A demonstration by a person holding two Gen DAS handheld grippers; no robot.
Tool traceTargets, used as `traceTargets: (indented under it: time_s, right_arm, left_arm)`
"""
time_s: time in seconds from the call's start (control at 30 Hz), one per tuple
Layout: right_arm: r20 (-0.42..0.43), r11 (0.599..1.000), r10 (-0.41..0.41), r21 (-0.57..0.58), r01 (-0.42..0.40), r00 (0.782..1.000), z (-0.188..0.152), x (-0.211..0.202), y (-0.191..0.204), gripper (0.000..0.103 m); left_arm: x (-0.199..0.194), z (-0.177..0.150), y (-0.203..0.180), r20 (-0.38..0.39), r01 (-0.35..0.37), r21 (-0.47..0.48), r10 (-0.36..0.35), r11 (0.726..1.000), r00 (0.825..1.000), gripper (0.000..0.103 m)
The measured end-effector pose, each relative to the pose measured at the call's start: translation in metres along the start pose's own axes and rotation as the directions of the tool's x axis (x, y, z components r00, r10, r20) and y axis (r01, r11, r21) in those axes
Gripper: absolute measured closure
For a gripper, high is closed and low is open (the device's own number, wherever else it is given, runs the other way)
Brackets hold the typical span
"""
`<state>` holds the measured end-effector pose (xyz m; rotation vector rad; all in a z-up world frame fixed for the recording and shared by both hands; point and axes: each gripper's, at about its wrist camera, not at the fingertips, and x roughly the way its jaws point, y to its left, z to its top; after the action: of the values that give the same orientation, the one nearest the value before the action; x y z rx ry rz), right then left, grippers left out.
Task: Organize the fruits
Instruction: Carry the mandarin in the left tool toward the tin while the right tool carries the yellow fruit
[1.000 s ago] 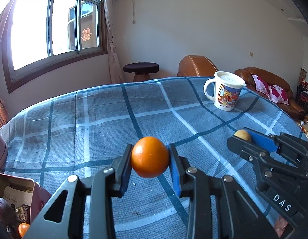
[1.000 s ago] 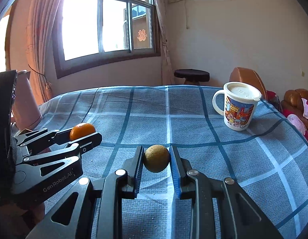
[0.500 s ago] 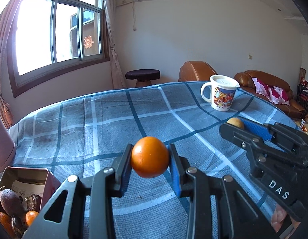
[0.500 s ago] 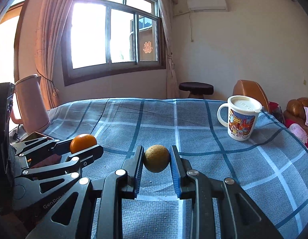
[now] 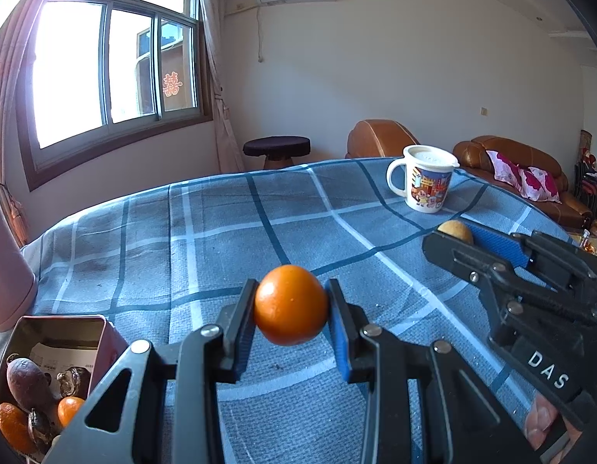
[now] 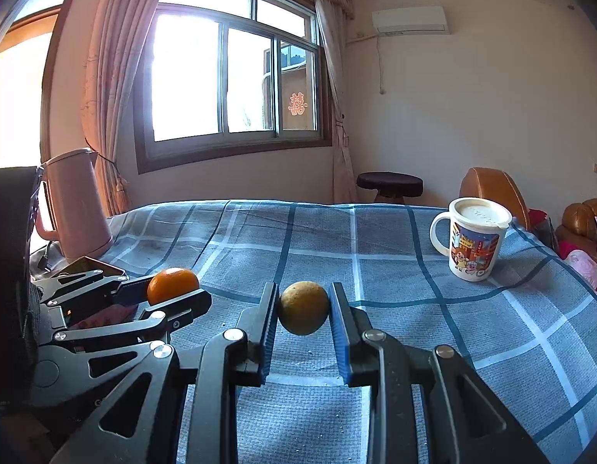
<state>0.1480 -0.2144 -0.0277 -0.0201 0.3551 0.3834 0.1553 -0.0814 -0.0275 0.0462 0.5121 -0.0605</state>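
Observation:
My left gripper [image 5: 290, 305] is shut on an orange tangerine [image 5: 290, 304], held above the checked tablecloth. My right gripper [image 6: 304, 307] is shut on a dull yellow-brown round fruit [image 6: 304, 307], also off the cloth. Each wrist view catches the other gripper: the right gripper [image 5: 458, 234] with the yellow fruit [image 5: 455, 230] at the right, the left gripper [image 6: 174, 290] with the tangerine [image 6: 171, 285] at the left. A red metal tin [image 5: 105, 334] at lower left of the left wrist view holds several fruits, among them small oranges and dark wrinkled ones.
A white cartoon mug [image 6: 474, 243] with a lid stands on the far right of the blue checked tablecloth [image 6: 375, 239]. A pink kettle [image 6: 80, 201] stands at the table's left edge. Behind are a stool [image 6: 389, 183], brown sofas and a window.
Both grippers have shifted left across the table with their fruits. The red tin has come further into the left wrist view, and the pink kettle has entered the right wrist view.

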Motion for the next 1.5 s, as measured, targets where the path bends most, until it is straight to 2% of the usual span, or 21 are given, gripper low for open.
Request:
traceTargets:
  time_s: [0.57,1.5]
  right_arm:
    - [0.019,0.999,0.035,-0.026,-0.034,0.999,-0.003,-0.008,0.014,0.075]
    - [0.005,0.988,0.111,-0.107,-0.109,0.994,-0.005,-0.004,0.061,0.075]
  left_arm:
    - [-0.024,-0.01,0.006,0.031,-0.017,0.004,0.017,1.0,0.999,0.067]
    - [-0.061,-0.028,0.046,0.069,-0.031,-0.054,0.034,0.998,0.997,0.067]
